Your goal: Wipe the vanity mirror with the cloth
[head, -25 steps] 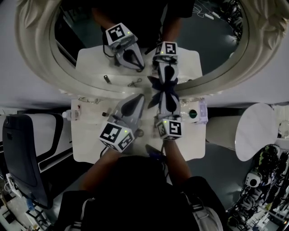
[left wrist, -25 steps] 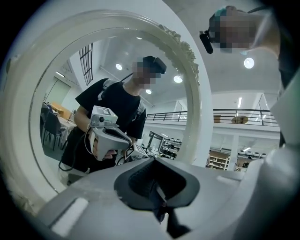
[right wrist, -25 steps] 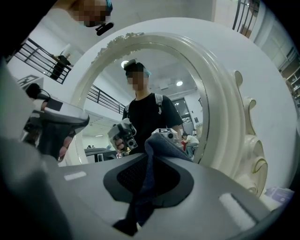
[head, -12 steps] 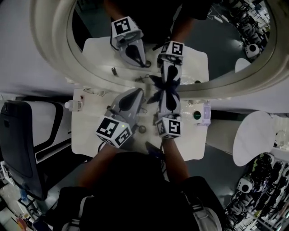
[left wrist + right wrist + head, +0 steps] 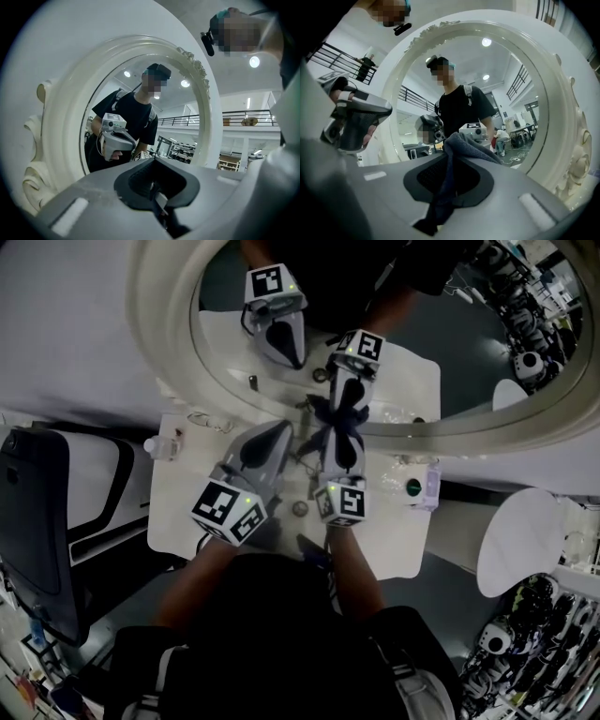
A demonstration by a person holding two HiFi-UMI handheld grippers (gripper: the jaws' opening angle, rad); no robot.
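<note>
— What moved?
— My right gripper [image 5: 336, 437] drew the cloth [image 5: 334, 420] a little leftward along the bottom of the mirror [image 5: 450, 343].
— And the other one?
— My left gripper [image 5: 280, 430] drifted left over the desk [image 5: 178, 521] too. My head turned, so the mirror now slants across the top of the head view.

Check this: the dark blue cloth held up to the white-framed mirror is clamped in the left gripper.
Wrong on one point. The cloth is clamped in the right gripper, not the left; the right gripper view shows it between those jaws. The left gripper holds no cloth. The rest stands: it is dark blue, held up to the white-framed mirror.
</note>
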